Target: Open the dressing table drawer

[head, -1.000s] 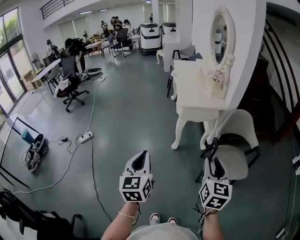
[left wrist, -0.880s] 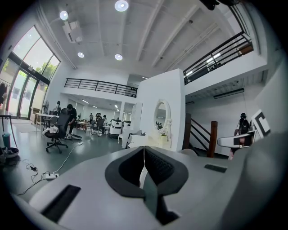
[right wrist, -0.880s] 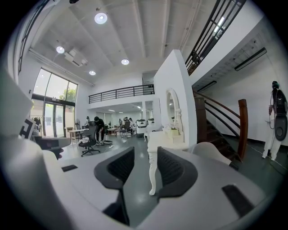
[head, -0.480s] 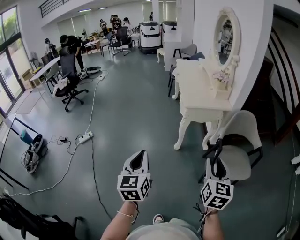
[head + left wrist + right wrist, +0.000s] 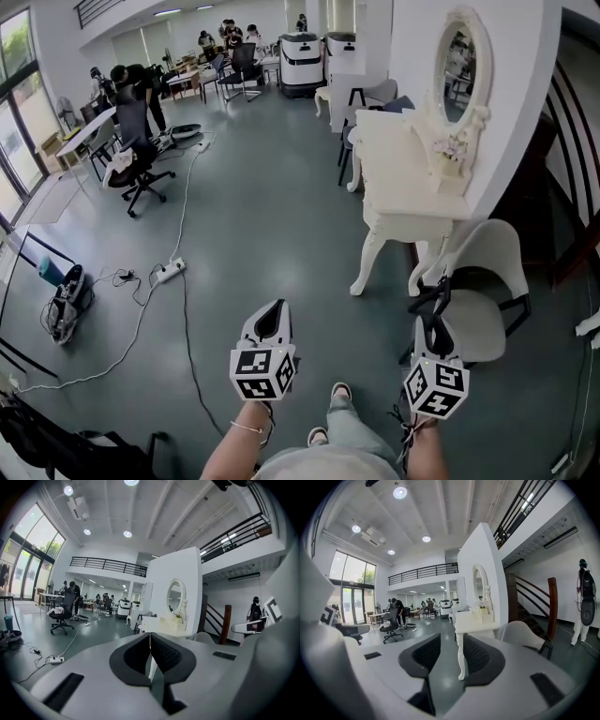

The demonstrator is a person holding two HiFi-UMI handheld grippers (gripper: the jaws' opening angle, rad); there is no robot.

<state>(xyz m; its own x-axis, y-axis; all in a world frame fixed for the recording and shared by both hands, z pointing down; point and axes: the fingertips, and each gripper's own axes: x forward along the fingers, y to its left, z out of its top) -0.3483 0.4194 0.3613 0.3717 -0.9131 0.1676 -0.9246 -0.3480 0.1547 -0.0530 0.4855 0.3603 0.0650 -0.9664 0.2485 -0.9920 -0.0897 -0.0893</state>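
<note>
The cream-white dressing table with carved curved legs (image 5: 394, 155) stands against a white partition wall (image 5: 525, 84), and everything else lies around it. An oval mirror in an ornate white frame (image 5: 460, 61) rises from the table's back edge, and a small pot of pale flowers (image 5: 451, 150) sits on the top just below the mirror. The drawer itself cannot be made out from this side; only the table's apron above the legs shows. A white shell chair on a black frame (image 5: 483, 281) stands just beside the table's near end. Both grippers hang over the grey floor (image 5: 262, 216) well short of the table, pointing towards it. The left gripper (image 5: 276, 307) is on the side away from the wall; its own view shows its black pads (image 5: 164, 651) pressed together with nothing between them. The right gripper (image 5: 433, 323) is near the chair; its jaws stand wide apart and are closing, with only a distant table leg (image 5: 461, 656) seen through the gap and nothing held. Farther out from the table, a white power strip (image 5: 169, 273) lies on the floor, and beyond it a black office chair (image 5: 136, 159) stands beside a standing person (image 5: 127, 80).
</note>
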